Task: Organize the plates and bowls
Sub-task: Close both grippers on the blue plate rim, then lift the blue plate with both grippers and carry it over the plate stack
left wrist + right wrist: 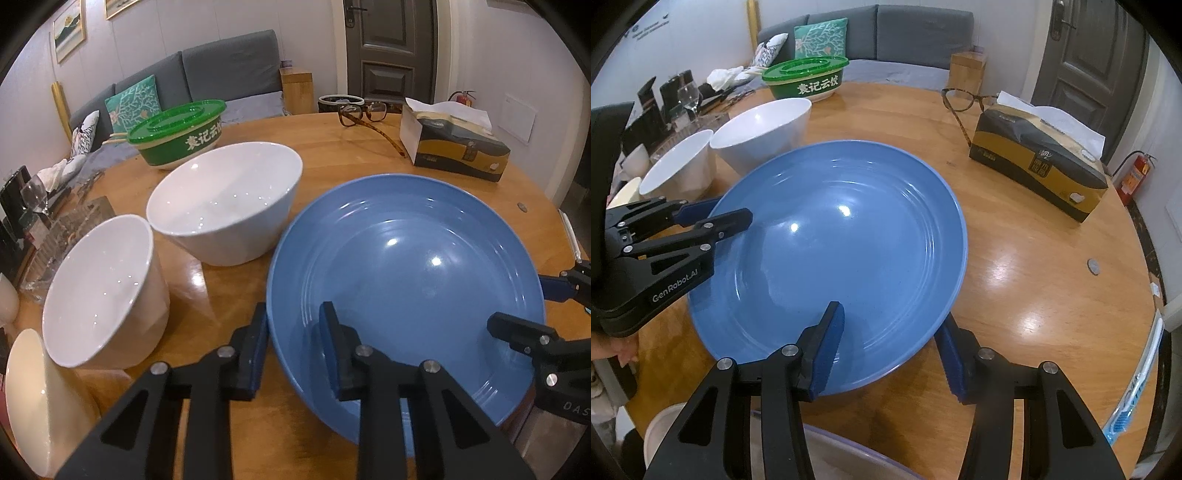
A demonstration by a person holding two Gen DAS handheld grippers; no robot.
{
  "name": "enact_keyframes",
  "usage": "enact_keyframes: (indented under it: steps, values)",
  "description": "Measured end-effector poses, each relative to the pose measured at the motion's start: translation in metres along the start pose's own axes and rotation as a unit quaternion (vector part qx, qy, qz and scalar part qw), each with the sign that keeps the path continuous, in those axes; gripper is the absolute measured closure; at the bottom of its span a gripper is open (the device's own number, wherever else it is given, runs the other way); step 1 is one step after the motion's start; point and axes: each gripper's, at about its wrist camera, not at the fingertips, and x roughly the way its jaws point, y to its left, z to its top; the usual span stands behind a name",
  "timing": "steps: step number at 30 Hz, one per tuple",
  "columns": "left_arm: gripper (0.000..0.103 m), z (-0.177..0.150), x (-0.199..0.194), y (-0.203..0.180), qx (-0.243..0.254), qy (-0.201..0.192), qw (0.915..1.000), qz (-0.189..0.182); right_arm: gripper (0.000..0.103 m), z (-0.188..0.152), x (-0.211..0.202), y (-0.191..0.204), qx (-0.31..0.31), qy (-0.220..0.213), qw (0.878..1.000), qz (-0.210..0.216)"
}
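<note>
Round wooden table (1015, 258), glossy, catching ceiling light. Grey sofa (221, 70) along the far wall, with a teal patterned cushion (135, 101). Small wooden cabinet (297, 88) beside the sofa's end. Dark panelled door (391, 48). Pale walls; two framed pictures (68, 33). Red fire extinguisher (1137, 177) on the floor near the door.

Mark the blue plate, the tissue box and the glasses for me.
blue plate (849, 236): right wrist view, centre of its well.
tissue box (1039, 173): right wrist view, on its dark top face.
glasses (364, 112): left wrist view, on the bridge of the frame.
</note>
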Motion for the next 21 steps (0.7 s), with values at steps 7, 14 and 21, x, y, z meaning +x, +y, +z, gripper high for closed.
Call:
enact_keyframes:
  steps: [7, 14, 21]
  values:
    - [0.079, 0.0, -0.01, 0.001, -0.003, -0.007, 1.0, -0.001, 0.065, -0.002, -0.005, 0.0, 0.002, -0.001, 1.0, 0.0]
    - [0.079, 0.002, -0.028, 0.002, -0.005, -0.019, 0.9998, -0.003, 0.065, -0.001, -0.02, 0.002, 0.002, -0.014, 1.0, -0.003]
    - [0.079, 0.005, -0.053, 0.005, -0.006, -0.041, 0.9992, 0.0, 0.065, -0.003, -0.033, 0.01, -0.004, -0.02, 1.0, -0.007]
